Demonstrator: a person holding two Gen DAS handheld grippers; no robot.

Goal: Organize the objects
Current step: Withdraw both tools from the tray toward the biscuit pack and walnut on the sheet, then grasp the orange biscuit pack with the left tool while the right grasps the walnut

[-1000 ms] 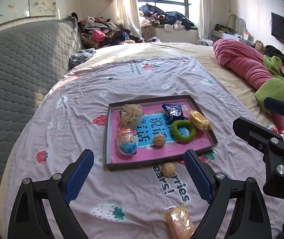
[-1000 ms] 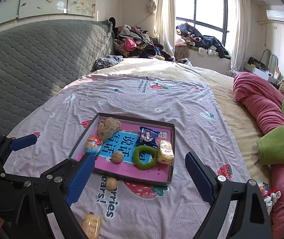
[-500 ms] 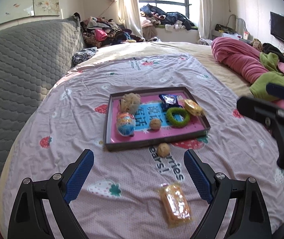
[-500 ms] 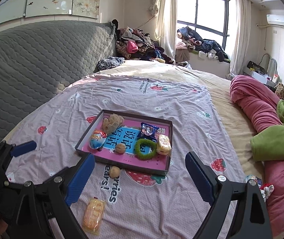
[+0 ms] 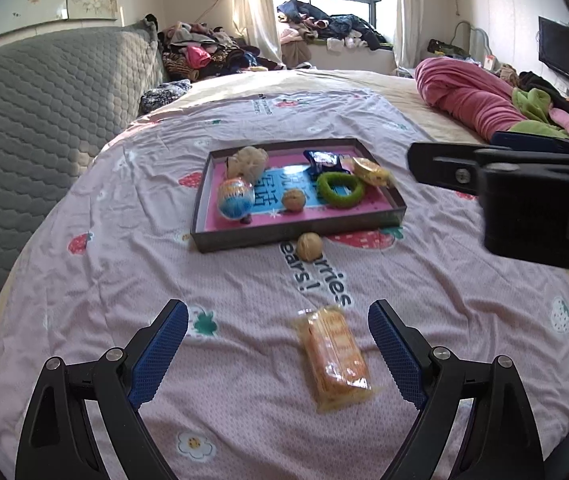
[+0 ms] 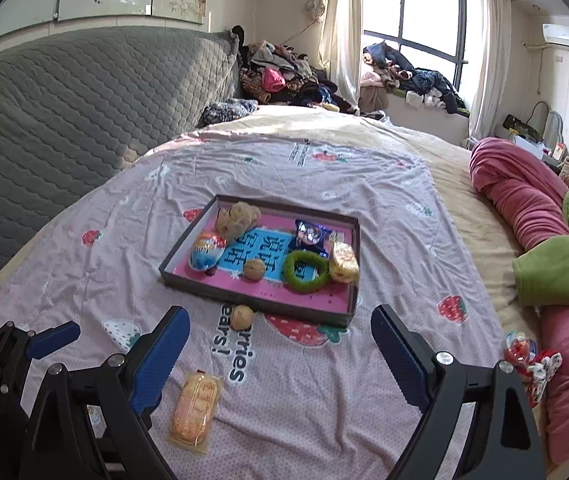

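A dark tray with a pink floor (image 5: pixel 304 226) (image 6: pixel 260 300) lies on the bed. It holds a sponge, a blue egg-shaped toy (image 5: pixel 235 199), a walnut, a green ring (image 5: pixel 340 189) (image 6: pixel 306 270), a blue packet and a yellow snack. A loose walnut (image 5: pixel 309 245) (image 6: pixel 242 317) lies on the sheet touching the tray's near wall. An orange snack packet (image 5: pixel 334 357) (image 6: pixel 195 407) lies nearer, between my left gripper's (image 5: pixel 278 354) open fingers. My right gripper (image 6: pixel 280 360) is open and empty, above the sheet in front of the tray.
The pink strawberry sheet (image 5: pixel 124 264) covers the bed. A grey quilted headboard (image 5: pixel 32 120) stands at the left. Rolled pink and green blankets (image 6: pixel 536 232) lie at the right, with a small red wrapper (image 6: pixel 524 352) beside them. Clothes are piled by the window.
Both grippers have pulled back from the tray, which now looks smaller and farther. The orange snack packet has come fully into view between the left fingers. Both stay open.
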